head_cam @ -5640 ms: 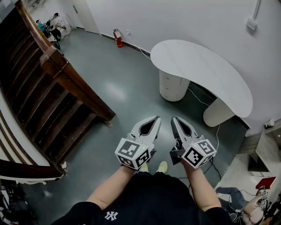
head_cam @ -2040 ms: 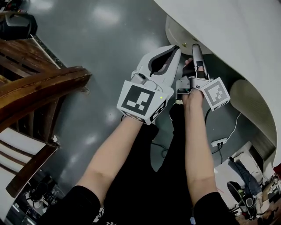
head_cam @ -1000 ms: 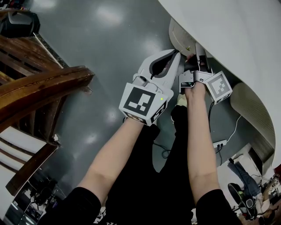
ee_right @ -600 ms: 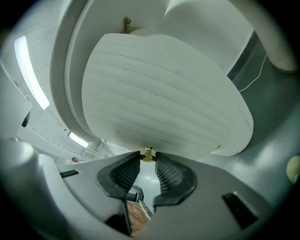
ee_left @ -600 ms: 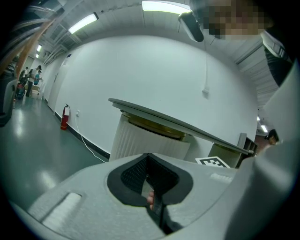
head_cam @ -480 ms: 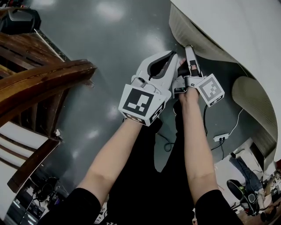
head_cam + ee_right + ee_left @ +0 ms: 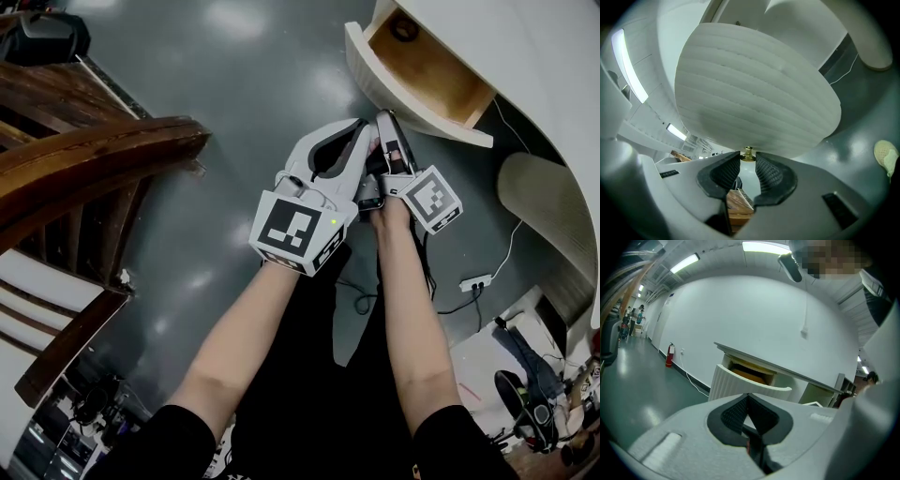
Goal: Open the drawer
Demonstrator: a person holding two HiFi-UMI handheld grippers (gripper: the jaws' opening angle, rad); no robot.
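— Where's the drawer (image 7: 431, 80) now?
— Standing out from under the smooth white desk (image 7: 525, 56): curved ribbed front, bare wood inside.
— And the grips?
— The right hand-held gripper (image 7: 747, 158) pinches its little brass knob (image 7: 748, 151) between textured black pads (image 7: 771, 173); the left hand-held gripper (image 7: 749, 397) is closed on nothing, beside it.
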